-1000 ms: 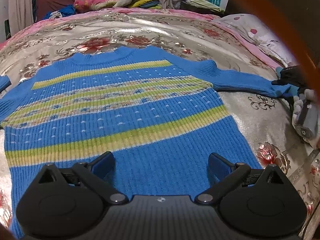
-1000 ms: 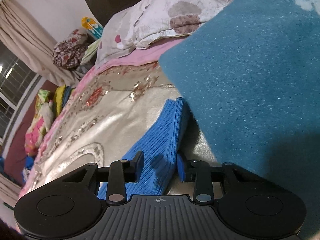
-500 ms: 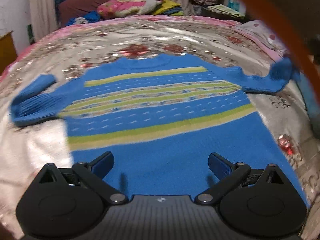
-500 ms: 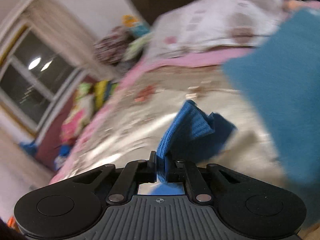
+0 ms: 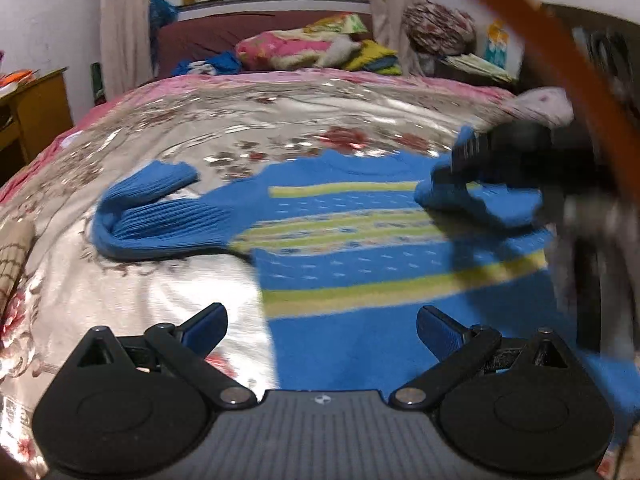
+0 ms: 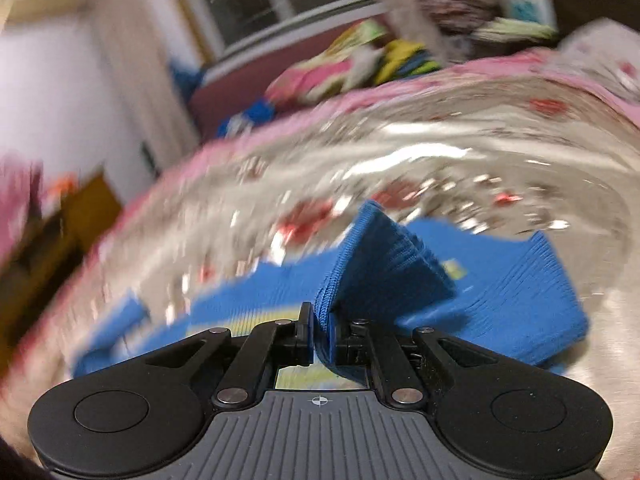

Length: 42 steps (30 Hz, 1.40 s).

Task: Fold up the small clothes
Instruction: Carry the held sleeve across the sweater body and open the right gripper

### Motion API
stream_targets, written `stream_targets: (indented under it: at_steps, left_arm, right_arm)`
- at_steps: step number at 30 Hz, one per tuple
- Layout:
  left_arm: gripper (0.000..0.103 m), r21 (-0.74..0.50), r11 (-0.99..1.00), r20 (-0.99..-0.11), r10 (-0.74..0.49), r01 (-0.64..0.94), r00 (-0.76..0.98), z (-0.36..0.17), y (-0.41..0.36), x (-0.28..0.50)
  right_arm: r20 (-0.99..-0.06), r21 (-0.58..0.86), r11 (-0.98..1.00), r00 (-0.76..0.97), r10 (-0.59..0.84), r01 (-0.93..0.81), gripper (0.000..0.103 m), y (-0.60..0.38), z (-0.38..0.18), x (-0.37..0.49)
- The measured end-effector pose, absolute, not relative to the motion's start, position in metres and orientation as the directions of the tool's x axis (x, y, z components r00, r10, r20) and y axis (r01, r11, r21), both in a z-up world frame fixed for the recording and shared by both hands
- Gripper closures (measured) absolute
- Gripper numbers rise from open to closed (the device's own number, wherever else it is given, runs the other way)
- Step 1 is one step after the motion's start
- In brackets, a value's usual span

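A small blue knit sweater (image 5: pixel 360 264) with yellow-green stripes lies flat on the bed. Its left sleeve (image 5: pixel 156 216) lies bent on the bedspread. My left gripper (image 5: pixel 320 328) is open and empty, hovering over the sweater's lower left edge. My right gripper (image 6: pixel 322 334) is shut on the cuff of the right sleeve (image 6: pixel 384 256) and holds it lifted over the sweater's chest. In the left wrist view the right gripper (image 5: pixel 472 156) shows blurred at the upper right with the sleeve (image 5: pixel 480 204) draped beneath it.
The shiny floral bedspread (image 5: pixel 280 120) covers the bed. Pillows and piled clothes (image 5: pixel 312 46) lie at the far end by a window. A wooden cabinet (image 5: pixel 28 116) stands at the left. A woven roll (image 5: pixel 14 252) lies at the left edge.
My right gripper closed on the right sleeve cuff, lifted it off the bed and carried it left over the sweater. The left gripper drew back and swung left, still open.
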<state>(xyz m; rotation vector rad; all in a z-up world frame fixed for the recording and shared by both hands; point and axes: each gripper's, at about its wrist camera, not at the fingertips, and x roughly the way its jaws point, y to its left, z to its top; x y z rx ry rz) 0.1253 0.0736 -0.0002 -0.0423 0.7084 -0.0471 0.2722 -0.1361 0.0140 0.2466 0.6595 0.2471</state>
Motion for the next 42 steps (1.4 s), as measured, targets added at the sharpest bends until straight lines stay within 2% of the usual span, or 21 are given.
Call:
stream_targets:
  at_steps: [4,7,14,17,24,28,31,34,38,42]
  left_arm:
    - [0.0,-0.113,0.994,-0.655,-0.074,0.0,0.752,-0.009,0.099,0.131]
    - [0.0,-0.119,0.993,-0.656,-0.082,0.004,0.751,-0.011,0.108,0.134]
    - [0.0,-0.166,0.986,-0.661,-0.104,-0.009,0.743,-0.014,0.126,0.135]
    - [0.0,-0.181,0.983,-0.663,-0.109,-0.017,0.741,-0.014,0.129,0.134]
    - [0.0,-0.183,0.983,-0.659,-0.101,-0.029,0.745,-0.014,0.132,0.136]
    - [0.0,-0.183,0.982,-0.662,-0.099,-0.033,0.743,-0.015,0.133,0.137]
    - [0.0,-0.185,0.982,-0.66,-0.099,-0.034,0.745,-0.015,0.133,0.136]
    - [0.0,-0.186,0.982,-0.661,-0.1,-0.034,0.744,-0.016,0.134,0.136]
    - [0.0,-0.184,0.982,-0.658,-0.098,-0.033,0.747,-0.016,0.133,0.136]
    - [0.0,-0.182,0.983,-0.656,-0.092,-0.038,0.749,-0.017,0.134,0.136]
  right_arm:
    - [-0.611,0.1,0.968,0.754,0.241,-0.229,0.095,-0.09,-0.003,0.257]
    - [-0.628,0.021,0.967,0.75,0.21,-0.254,0.092,-0.084,-0.009,0.253]
    - [-0.641,0.0,0.974,0.748,0.175,-0.228,0.091,-0.077,-0.016,0.266]
    - [-0.643,0.006,0.974,0.745,0.177,-0.225,0.094,-0.067,-0.014,0.271]
    - [-0.564,-0.008,0.983,0.813,0.145,-0.182,0.095,-0.043,0.007,0.287]
    - [-0.576,-0.077,0.951,0.792,0.203,-0.299,0.094,-0.011,-0.004,0.285]
    - [-0.607,-0.068,0.924,0.75,0.262,-0.377,0.089,0.001,-0.018,0.277]
    - [-0.637,-0.022,0.913,0.71,0.302,-0.407,0.078,-0.002,-0.024,0.272]
    - [-0.623,-0.004,0.915,0.717,0.313,-0.403,0.078,-0.015,-0.013,0.265]
    - [-0.597,0.032,0.931,0.74,0.31,-0.364,0.073,-0.047,0.003,0.254]
